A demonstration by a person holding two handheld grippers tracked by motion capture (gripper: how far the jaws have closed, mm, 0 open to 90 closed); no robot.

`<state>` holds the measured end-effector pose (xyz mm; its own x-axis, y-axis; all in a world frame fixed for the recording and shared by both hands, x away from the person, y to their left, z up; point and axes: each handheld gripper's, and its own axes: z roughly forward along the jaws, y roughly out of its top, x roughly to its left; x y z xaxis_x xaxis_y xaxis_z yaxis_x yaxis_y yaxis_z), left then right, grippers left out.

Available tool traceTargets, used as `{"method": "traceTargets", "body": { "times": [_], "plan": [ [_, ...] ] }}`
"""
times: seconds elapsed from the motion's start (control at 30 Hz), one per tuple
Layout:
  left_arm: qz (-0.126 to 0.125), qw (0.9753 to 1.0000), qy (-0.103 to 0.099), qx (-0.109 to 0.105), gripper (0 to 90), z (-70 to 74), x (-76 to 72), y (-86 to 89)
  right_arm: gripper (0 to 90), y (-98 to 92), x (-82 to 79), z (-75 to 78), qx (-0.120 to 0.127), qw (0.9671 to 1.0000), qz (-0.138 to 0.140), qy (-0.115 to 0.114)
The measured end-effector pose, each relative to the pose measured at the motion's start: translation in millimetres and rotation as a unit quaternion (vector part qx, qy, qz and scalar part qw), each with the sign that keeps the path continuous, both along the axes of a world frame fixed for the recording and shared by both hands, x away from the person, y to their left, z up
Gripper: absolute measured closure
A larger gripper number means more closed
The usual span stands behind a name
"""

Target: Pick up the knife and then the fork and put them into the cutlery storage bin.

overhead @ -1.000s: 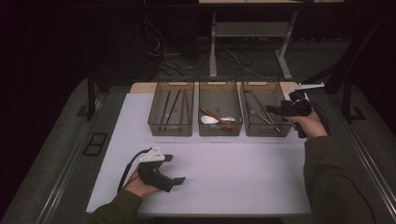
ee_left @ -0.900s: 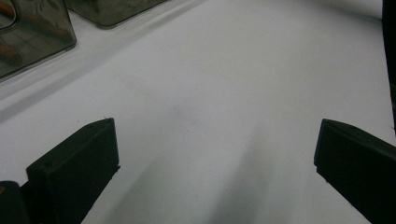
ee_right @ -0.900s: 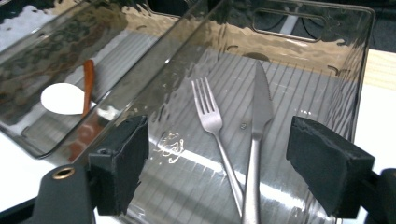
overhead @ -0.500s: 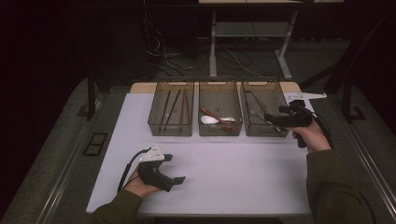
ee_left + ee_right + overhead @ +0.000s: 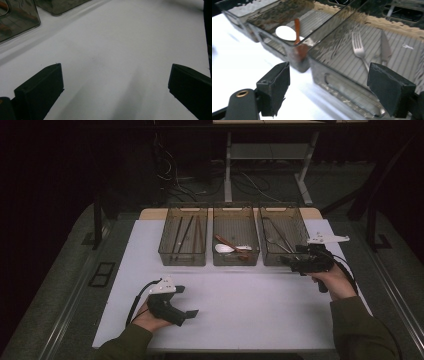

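Both grippers empty; right gripper at the right bin.

High view: three bins [image 5: 235, 237] stand in a row on the counter [image 5: 250, 305]; the left gripper [image 5: 192, 312] rests low, well apart from them. Left gripper view: jaws spread wide over bare counter, holding nothing. Right gripper view: the right gripper [image 5: 328, 86], jaws wide and empty, faces the bin with the fork [image 5: 359, 51] and knife [image 5: 385, 47]. Likely hazard: a low approach would strike the bin wall.

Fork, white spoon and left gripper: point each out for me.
fork [image 5: 358, 48]: right gripper view, on its tines and neck, inside the nearest bin.
white spoon [image 5: 285, 33]: right gripper view, on its bowl, in the middle bin.
left gripper [image 5: 191, 312]: high view, between its jaw tips.
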<state>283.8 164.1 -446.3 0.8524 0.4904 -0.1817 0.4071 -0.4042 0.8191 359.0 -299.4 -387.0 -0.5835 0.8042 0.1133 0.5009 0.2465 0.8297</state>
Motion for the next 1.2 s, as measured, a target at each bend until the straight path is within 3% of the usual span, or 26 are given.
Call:
{"method": "traceTargets", "body": {
  "times": [0.47, 0.73, 0.9, 1.2],
  "plan": [
    [-0.001, 1.0, -0.001, 0.001, 0.0, 0.5, -1.9, -0.4, 18.0, 4.9, -39.2, -17.6, 0.02, 0.9992, 0.034, -0.005],
    [0.0, 1.0, -0.001, 0.0, 0.0, 0.7, -2.1, -0.4, 18.0, 4.6, -56.9, -34.0, 0.017, 0.9991, 0.039, -0.01],
    [0.0, 1.0, -0.001, 0.0, 0.0, 0.8, -1.9, -0.1, 18.0, 3.5, -69.1, -40.7, 0.035, 0.9988, 0.034, -0.012],
    [-0.002, 1.0, -0.004, 0.002, 0.0, 1.7, -2.5, 0.5, 18.0, 3.0, -89.4, -51.4, 0.034, 0.9983, 0.045, -0.008]
  ]
}}
